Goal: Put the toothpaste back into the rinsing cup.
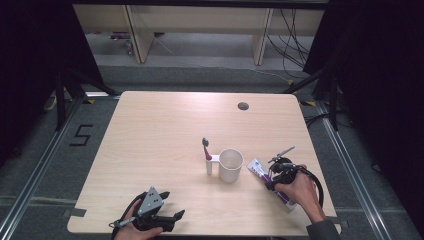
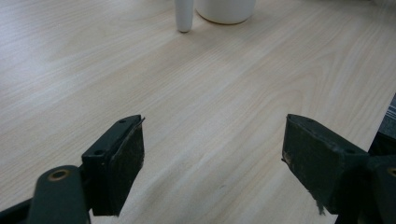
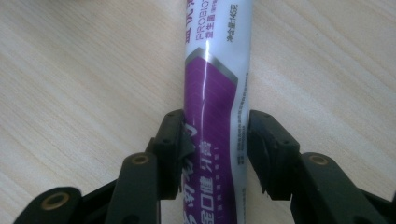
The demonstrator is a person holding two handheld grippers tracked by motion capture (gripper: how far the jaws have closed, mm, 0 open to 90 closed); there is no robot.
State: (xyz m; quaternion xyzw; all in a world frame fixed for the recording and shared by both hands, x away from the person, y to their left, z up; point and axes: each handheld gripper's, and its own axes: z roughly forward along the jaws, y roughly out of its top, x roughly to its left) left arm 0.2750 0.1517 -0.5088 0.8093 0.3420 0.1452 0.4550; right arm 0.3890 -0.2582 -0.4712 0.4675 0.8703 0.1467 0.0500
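Purple-and-white tube (image 3: 217, 93) lies flat on the table (image 1: 165, 125), straddled by our right gripper (image 3: 215, 154); jaws hug both sides, seemingly clamped on it for a lift, tube running straight ahead between them; likely bound for the cup (image 1: 230, 165) beside the toothbrush (image 1: 206, 150); our left gripper (image 2: 212, 158) waits low, jaws spread wide, only bare wood between them.

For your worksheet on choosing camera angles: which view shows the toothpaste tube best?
The right gripper view: the tube runs up between the right gripper jaws, print and purple band sharp. The high view shows it small on the table, right of the cup, partly under that gripper.
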